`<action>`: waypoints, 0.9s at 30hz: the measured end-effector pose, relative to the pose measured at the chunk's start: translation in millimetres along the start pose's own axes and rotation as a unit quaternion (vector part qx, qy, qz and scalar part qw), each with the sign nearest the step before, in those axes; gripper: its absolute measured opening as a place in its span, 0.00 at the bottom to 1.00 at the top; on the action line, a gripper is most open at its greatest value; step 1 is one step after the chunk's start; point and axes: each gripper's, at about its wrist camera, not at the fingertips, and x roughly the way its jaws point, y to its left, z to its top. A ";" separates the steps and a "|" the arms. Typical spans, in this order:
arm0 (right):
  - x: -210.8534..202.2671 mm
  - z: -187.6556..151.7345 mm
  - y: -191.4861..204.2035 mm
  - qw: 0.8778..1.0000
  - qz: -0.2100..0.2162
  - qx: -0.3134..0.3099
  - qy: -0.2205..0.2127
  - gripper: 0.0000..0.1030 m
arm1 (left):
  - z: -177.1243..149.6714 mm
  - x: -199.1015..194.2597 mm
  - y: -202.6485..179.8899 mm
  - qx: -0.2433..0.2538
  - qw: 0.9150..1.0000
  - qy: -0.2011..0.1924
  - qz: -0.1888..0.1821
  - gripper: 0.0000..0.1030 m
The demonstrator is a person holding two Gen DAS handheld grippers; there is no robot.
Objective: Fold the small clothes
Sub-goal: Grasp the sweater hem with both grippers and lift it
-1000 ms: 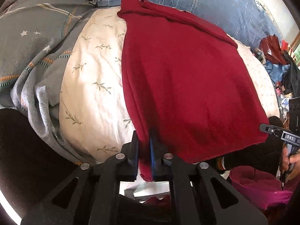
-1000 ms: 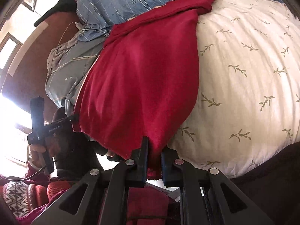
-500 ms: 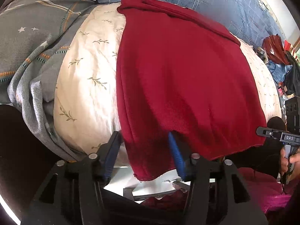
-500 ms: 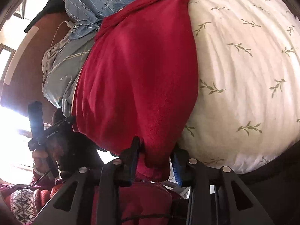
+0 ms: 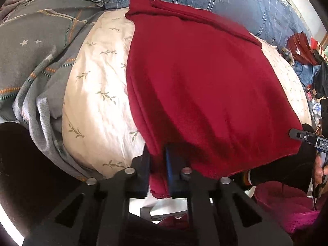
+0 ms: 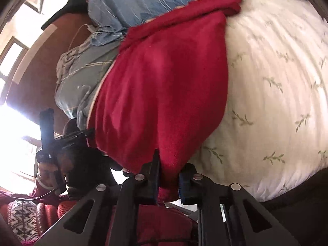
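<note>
Your left tool (image 5: 157,172) and right tool (image 6: 168,176), jaws just closed, each clamp the red garment's (image 5: 201,94) six-o'clock hem.

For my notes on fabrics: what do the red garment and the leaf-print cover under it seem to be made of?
Red garment: probably a soft knit or fleece; matte, slightly fuzzy surface, thick rolled edge. Leaf-print cover: likely woven cotton or a blend; smooth, cream, with fine creases and a slight sheen. The exact fibre cannot be told in either.
</note>
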 end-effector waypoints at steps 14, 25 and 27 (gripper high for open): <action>-21.5 15.1 18.2 0.999 0.021 -0.022 -0.043 0.13 | 15.9 -32.9 1.2 0.014 0.999 -0.050 -0.005 0.07; -34.9 28.8 19.7 0.995 0.036 -0.019 -0.089 0.13 | 37.3 -50.7 8.1 0.003 0.996 -0.091 -0.015 0.06; -38.9 35.5 18.3 0.994 0.040 -0.015 -0.103 0.13 | 47.5 -55.6 10.4 0.001 0.994 -0.106 -0.017 0.06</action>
